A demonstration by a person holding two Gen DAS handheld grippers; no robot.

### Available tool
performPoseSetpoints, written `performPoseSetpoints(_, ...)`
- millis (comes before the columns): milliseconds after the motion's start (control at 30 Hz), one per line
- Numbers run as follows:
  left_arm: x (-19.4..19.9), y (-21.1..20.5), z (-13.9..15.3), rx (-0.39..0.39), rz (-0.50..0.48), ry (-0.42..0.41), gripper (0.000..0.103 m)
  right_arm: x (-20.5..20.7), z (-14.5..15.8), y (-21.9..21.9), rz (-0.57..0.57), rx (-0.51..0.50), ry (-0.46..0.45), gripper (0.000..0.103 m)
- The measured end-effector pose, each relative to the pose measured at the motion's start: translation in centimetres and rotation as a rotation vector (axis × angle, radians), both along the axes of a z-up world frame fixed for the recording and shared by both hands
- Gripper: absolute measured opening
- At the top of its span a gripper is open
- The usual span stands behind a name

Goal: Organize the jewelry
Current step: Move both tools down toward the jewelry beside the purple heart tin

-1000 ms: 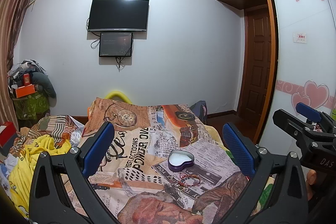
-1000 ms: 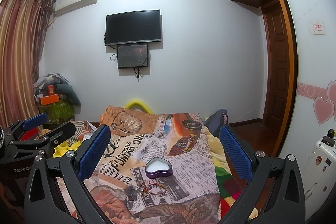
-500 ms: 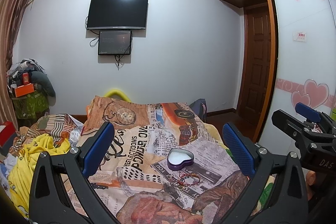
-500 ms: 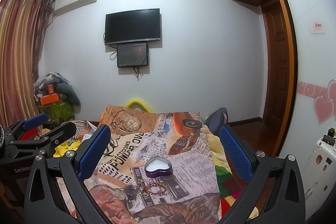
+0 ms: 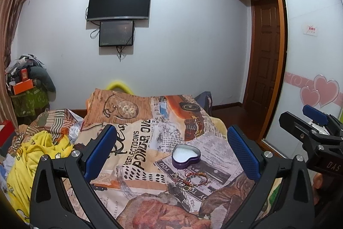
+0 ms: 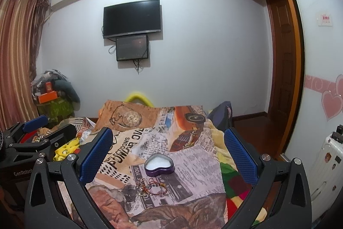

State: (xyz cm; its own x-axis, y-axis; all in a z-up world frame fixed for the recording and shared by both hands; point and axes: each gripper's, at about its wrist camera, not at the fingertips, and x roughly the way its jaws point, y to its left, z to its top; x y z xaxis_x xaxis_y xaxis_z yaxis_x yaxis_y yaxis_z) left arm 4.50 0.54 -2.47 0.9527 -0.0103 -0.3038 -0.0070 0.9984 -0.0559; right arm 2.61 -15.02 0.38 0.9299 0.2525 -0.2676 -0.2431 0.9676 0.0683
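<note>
Both wrist cams sit side by side above the near bed (image 5: 150, 143) end, facing the far TV (image 6: 131, 18) wall; they share the tin (image 5: 186, 156).

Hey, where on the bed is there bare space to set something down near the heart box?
Free patch: the printed blanket left of the heart-shaped tin, out to the yellow garment. Also beyond the tin, toward the car print. Crowded: just in front of the tin, where the bracelets lie tangled. Both the left gripper and right gripper hang open above.
</note>
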Motion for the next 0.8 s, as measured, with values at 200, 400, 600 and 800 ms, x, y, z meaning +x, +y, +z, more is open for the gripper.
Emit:
performPoseSetpoints(200,2.5,0.6,-1.7,0.0,0.023,0.061,0.103,2.0,-1.3,-0.5,-0.009,-0.003,0.063,0.103)
performPoseSetpoints(400,5.6,1.7,-3.9,0.003,0.051,0.141,0.103,4.0,-3.0,-0.7,-0.02,-0.027,0.133,0.103)
performPoseSetpoints(600,8.8,2.4,-6.8,0.014,0.052,0.236,0.103,6.6,-5.4,-1.0,-0.033,-0.06,0.223,0.103)
performPoseSetpoints(800,12.0,2.6,-10.3,0.05,0.05,0.351,0.103,9.5,-8.8,-1.2,-0.033,-0.089,0.346,0.103)
